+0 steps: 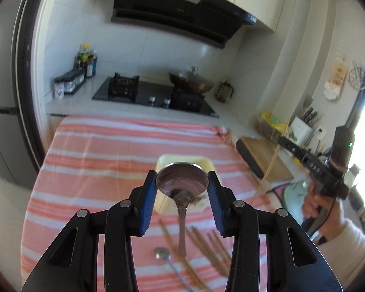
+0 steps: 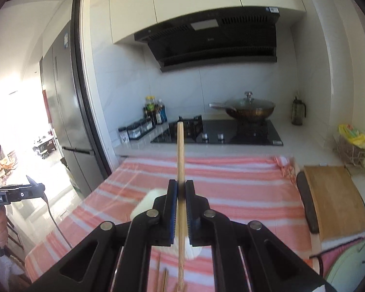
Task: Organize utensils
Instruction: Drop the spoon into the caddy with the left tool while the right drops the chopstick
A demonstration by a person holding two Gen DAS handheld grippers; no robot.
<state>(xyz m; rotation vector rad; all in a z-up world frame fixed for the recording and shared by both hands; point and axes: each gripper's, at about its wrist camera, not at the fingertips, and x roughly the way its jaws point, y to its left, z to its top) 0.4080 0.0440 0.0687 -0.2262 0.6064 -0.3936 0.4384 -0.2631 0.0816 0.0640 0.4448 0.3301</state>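
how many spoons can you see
2. One spoon is clamped by its bowl in the left gripper, handle hanging down. A second spoon lies on the striped cloth below. Others may be hidden.

Shiny silver metal spoon (image 1: 182,182) between the blue-padded black left gripper (image 1: 182,182), pale tan wooden chopstick (image 2: 180,170) between the blue-padded black right gripper (image 2: 181,194), coral pink and white striped cloth (image 1: 104,150) beneath both, cream rectangular container (image 1: 182,161) just ahead, brown wooden chopsticks (image 1: 206,248) below the spoon
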